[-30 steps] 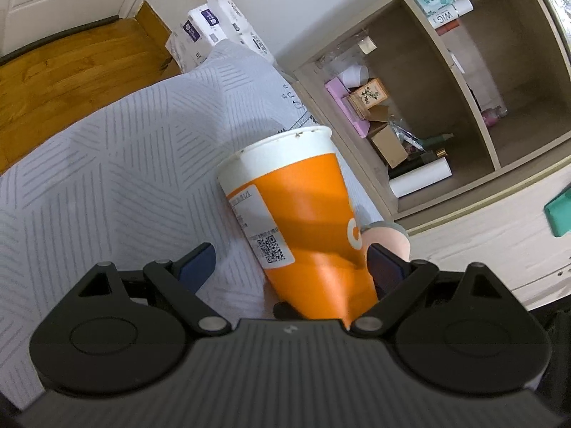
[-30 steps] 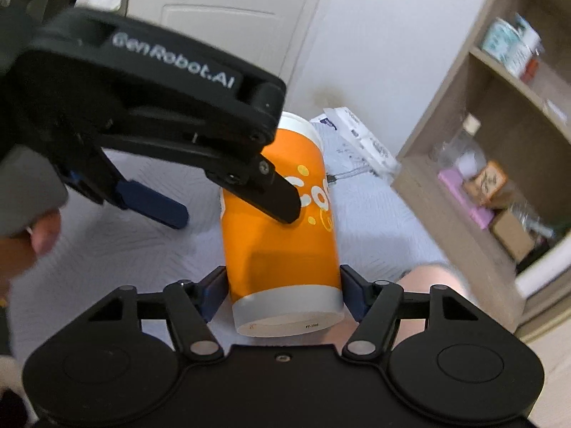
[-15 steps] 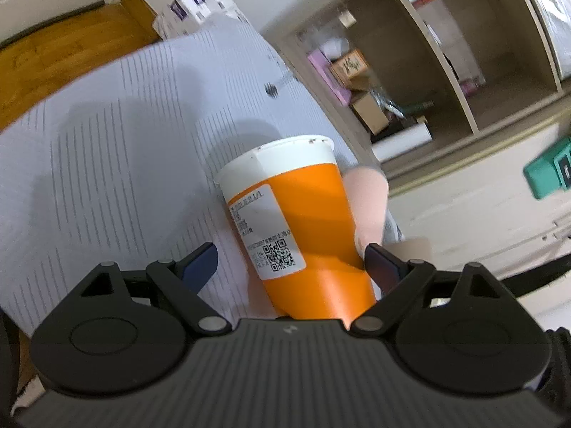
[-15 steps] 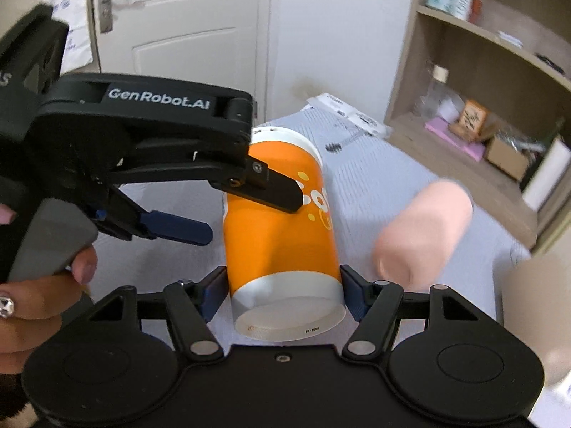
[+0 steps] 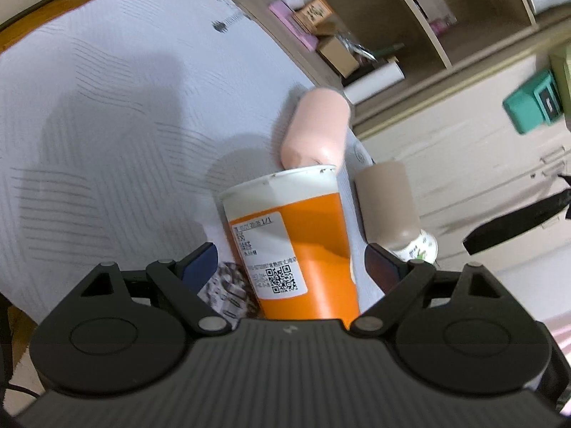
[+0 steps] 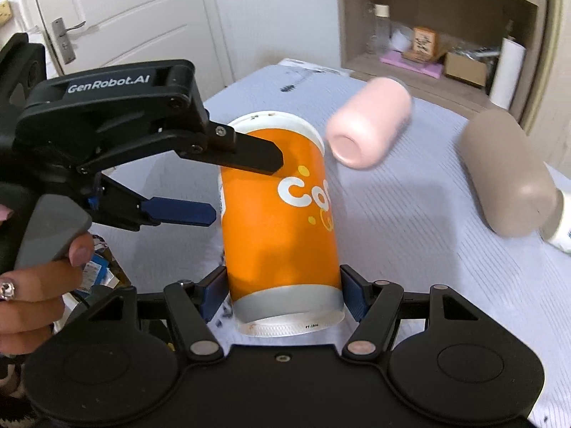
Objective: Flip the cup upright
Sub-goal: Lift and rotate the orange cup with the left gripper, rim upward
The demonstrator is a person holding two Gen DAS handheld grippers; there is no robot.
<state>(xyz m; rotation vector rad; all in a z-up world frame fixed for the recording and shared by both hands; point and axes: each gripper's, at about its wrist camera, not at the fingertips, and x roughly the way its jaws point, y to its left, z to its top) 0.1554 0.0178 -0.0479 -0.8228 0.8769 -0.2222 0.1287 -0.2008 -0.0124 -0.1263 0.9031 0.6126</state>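
An orange paper cup with a white rim and a white label is held off the table, base toward the right wrist camera. My right gripper is shut on the cup near its base. My left gripper is open, its fingers standing wide on either side of the cup's upper part, not pressing it. The cup's rim points away in both views.
A pink cup and a beige cup lie on their sides on the white patterned tablecloth. A small white printed cup sits by the beige one. A wooden shelf unit with clutter stands behind. A door is at left.
Both grippers and the cup have swung round together; the view now takes in the pink and beige cups. The right grip stays shut on the cup, the left stays open.
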